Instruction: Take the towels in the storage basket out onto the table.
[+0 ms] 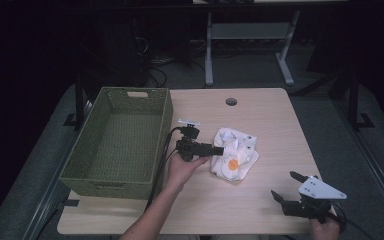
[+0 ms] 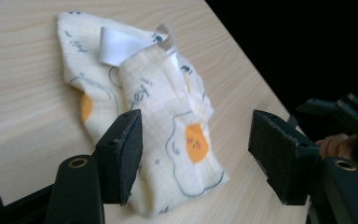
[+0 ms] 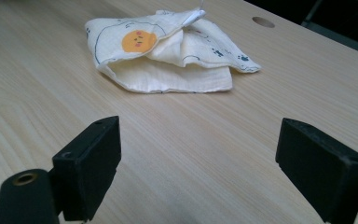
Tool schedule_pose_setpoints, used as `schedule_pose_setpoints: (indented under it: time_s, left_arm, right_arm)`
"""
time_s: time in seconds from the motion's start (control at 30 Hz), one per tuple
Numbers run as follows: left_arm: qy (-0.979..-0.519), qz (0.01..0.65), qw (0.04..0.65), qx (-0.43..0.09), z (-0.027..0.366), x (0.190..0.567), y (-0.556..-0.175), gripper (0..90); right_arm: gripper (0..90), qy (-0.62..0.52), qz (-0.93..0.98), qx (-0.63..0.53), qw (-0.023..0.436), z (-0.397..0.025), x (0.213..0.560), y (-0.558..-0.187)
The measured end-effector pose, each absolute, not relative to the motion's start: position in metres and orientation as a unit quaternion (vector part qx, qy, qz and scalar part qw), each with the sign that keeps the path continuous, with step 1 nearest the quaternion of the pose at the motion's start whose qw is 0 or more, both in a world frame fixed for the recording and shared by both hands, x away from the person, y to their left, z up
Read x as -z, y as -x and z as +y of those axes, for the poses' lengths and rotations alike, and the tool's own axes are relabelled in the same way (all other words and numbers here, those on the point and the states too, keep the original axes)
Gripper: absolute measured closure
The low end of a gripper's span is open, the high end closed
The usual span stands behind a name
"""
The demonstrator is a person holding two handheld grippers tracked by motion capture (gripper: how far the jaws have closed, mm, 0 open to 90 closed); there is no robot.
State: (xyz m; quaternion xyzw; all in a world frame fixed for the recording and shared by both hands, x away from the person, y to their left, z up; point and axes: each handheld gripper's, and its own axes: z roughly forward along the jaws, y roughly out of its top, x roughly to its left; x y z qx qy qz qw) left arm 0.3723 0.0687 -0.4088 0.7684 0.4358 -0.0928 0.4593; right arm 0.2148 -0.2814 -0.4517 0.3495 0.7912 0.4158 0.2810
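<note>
A folded white cloth (image 1: 236, 150) printed with fried eggs lies on the wooden table (image 1: 250, 210), just right of centre. My left gripper (image 1: 217, 149) is held at the cloth's left edge with its jaws spread open. In the left gripper view the cloth (image 2: 168, 93) lies between and beyond the jaws of that gripper (image 2: 196, 140), which hold nothing. My right gripper (image 1: 283, 183) stands open near the table's front right corner, well apart from the cloth. In the right gripper view the cloth (image 3: 168, 51) lies ahead of the empty gripper (image 3: 198, 140).
A green woven basket (image 1: 110, 185) with nothing in it stands along the table's left side, close to my left hand. A round cable hole (image 1: 231, 101) sits near the far edge. Bare tabletop lies between the cloth and the right gripper.
</note>
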Motion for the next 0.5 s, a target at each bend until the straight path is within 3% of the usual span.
schedule_pose_setpoints:
  time_s: [0.5]
  left_arm:
    - [-0.774, 0.412, 0.47, 0.098, 0.077, 0.415, -0.341, 31.0]
  right_arm:
    - [13.7, -0.347, 0.794, -0.412, 0.281, -0.278, 0.453, -0.215]
